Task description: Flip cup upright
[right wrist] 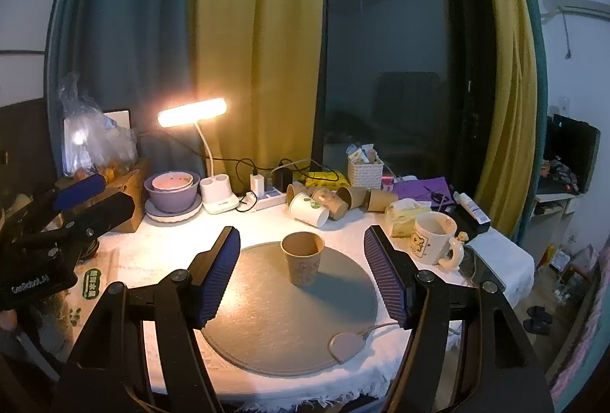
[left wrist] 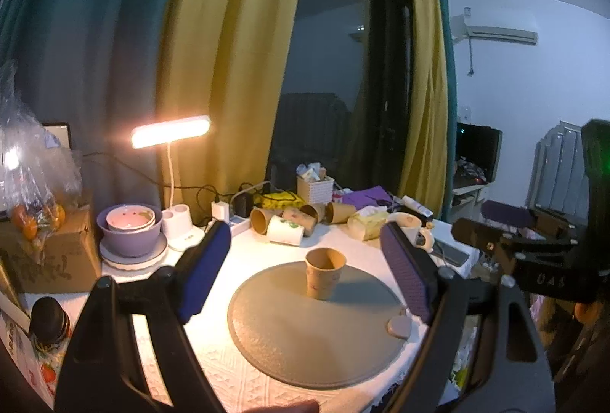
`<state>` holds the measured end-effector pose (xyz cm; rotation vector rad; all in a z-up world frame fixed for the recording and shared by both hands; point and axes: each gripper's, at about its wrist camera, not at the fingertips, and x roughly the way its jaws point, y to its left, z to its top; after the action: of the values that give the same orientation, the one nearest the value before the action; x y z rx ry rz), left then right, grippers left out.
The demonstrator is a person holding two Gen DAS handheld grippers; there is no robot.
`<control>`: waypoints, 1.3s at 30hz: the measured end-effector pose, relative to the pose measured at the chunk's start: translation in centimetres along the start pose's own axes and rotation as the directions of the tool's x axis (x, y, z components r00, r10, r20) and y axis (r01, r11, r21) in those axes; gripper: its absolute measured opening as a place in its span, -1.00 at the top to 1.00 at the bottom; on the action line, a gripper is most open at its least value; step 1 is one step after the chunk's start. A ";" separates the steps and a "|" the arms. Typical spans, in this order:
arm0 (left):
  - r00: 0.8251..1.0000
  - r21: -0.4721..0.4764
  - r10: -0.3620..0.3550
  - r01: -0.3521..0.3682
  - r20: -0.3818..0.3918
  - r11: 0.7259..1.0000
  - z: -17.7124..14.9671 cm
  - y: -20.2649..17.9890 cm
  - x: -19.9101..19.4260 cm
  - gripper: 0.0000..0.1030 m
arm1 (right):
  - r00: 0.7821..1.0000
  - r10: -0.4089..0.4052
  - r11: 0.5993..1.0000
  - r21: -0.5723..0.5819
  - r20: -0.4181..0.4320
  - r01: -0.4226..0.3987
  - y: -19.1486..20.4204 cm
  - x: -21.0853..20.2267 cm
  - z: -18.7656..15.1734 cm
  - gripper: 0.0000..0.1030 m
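A brown paper cup (left wrist: 325, 272) stands upright, mouth up, on the round grey mat (left wrist: 297, 340); it also shows in the right wrist view (right wrist: 302, 258) on the mat (right wrist: 274, 325). My left gripper (left wrist: 305, 264) is open and empty, its blue pads wide apart, the cup beyond and between them. My right gripper (right wrist: 301, 272) is open and empty, held back from the cup, which stands between its fingers. Each gripper shows at the other view's edge: the right one (left wrist: 507, 226), the left one (right wrist: 91, 196).
Several paper cups (right wrist: 328, 201) lie on their sides at the back of the table. A cartoon mug (right wrist: 434, 237) stands right of the mat, purple bowls (right wrist: 173, 192) and a lit lamp (right wrist: 192, 112) at the back left. A small pink disc (right wrist: 345, 346) rests on the mat's near edge.
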<state>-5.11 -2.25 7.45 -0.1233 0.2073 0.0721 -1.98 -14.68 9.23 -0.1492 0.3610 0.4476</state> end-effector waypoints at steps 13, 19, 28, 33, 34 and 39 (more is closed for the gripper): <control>1.000 -0.011 0.008 -0.008 -0.008 1.000 -0.3 0.3 0.1 -0.59 | 1.000 0.013 1.000 0.010 -0.022 -0.013 0.2 0.8 -0.3 -0.37; 1.000 -0.011 0.007 -0.007 -0.008 1.000 -0.2 0.3 0.2 -0.59 | 1.000 0.014 1.000 0.010 -0.023 -0.014 0.2 0.9 -0.3 -0.37; 1.000 -0.006 -0.002 0.001 -0.007 1.000 -0.5 0.1 0.0 -0.59 | 1.000 0.015 1.000 0.009 -0.025 -0.015 0.3 1.0 -0.4 -0.37; 1.000 -0.005 -0.007 0.007 -0.007 1.000 -0.6 0.1 0.0 -0.59 | 1.000 0.015 1.000 0.009 -0.025 -0.015 0.3 1.0 -0.5 -0.37; 1.000 -0.005 -0.007 0.007 -0.007 1.000 -0.6 0.1 0.0 -0.59 | 1.000 0.016 1.000 0.009 -0.025 -0.016 0.3 1.0 -0.5 -0.37; 1.000 -0.002 -0.012 0.011 -0.008 1.000 -0.7 0.0 0.0 -0.59 | 1.000 0.016 1.000 0.009 -0.026 -0.016 0.3 1.0 -0.5 -0.37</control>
<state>-5.29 -2.32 6.80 -0.1269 0.2149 0.0604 -1.41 -14.14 8.38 -0.1433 0.3897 0.4602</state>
